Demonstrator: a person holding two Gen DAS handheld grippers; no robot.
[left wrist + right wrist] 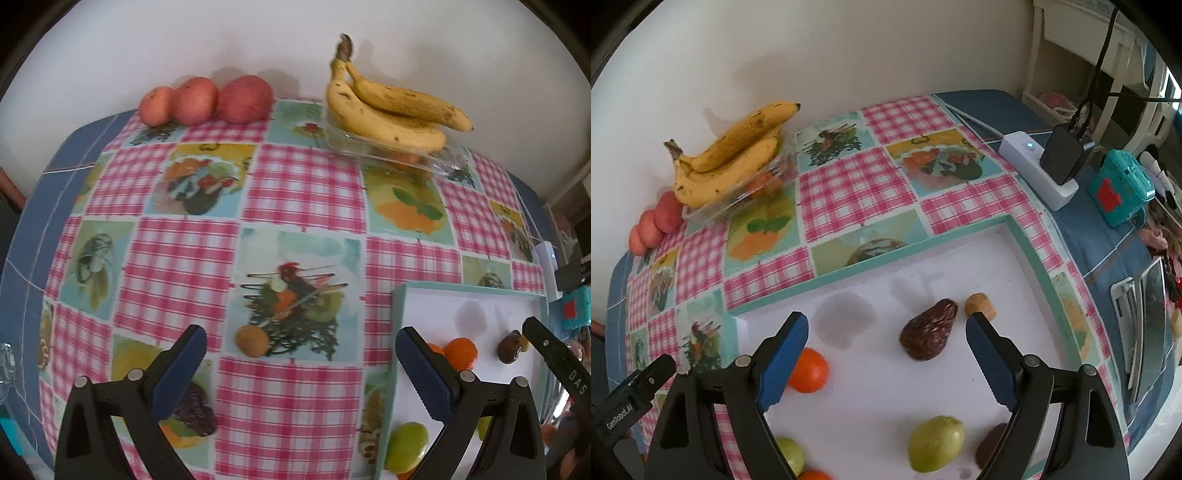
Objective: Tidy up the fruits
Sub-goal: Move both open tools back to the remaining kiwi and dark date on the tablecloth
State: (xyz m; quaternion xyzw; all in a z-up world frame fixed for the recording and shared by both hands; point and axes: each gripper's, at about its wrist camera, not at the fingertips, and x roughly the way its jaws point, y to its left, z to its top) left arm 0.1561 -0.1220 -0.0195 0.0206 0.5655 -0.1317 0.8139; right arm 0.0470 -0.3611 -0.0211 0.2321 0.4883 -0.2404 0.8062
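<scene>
Left wrist view: the left tongs (301, 363) are spread wide and hold nothing, hovering above the desk (303, 192), which is covered by a pink-checked cloth with fruit pictures. A small brown kiwi (252, 340) lies on the cloth between the fingers. At the far edge, against the pale wall (184, 37), three red apples (207, 99) sit in a row; to their right a bunch of bananas (391, 107) rests on a clear plastic container (369, 147). At right, a white tray (410, 295) with a teal rim holds an orange (461, 352), a dark brown fruit (511, 350) and a green fruit (406, 446).

Right wrist view: the right tongs (886, 343) are also spread wide and empty, above the tray (871, 273). In it lie the orange (809, 371), the dark brown fruit (929, 330), a small tan fruit (980, 305) and a green fruit (936, 443). Beyond, a white power strip (1030, 162) with a black charger (1065, 155) lies beside a teal box (1121, 188).
</scene>
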